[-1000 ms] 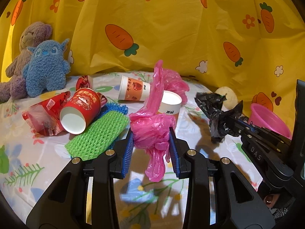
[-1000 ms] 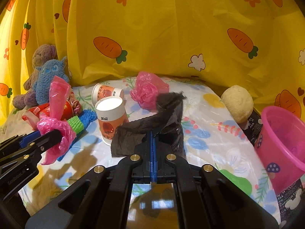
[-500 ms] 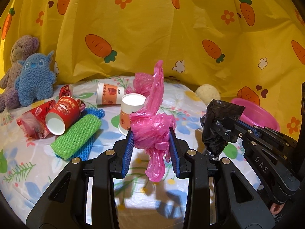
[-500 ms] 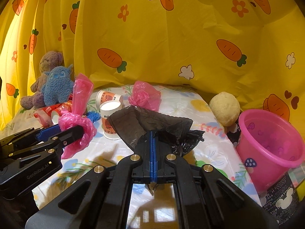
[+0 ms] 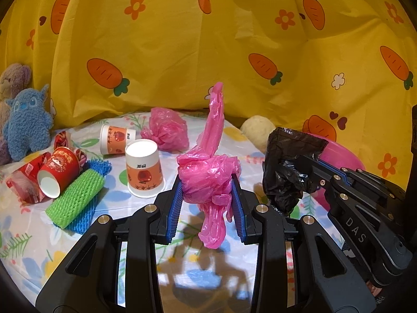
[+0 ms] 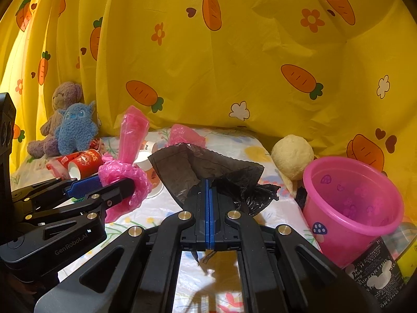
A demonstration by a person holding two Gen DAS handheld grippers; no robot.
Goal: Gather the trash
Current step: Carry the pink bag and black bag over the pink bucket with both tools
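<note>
The left hand-held gripper [image 5: 206, 203] is grasping a knotted pink bag [image 5: 208, 174], holding it above the desk [image 5: 78, 247] near its front edge. The right hand-held gripper [image 6: 207, 185] is clenching a black bag [image 6: 208, 167], lifted beside the pink bin [image 6: 351, 203] at the desk's right edge.

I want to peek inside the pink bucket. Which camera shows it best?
The right wrist view: the pink bucket shows whole there, its open mouth tilted toward the camera. In the left wrist view only a sliver of rim peeks out behind the black plastic bag.
</note>
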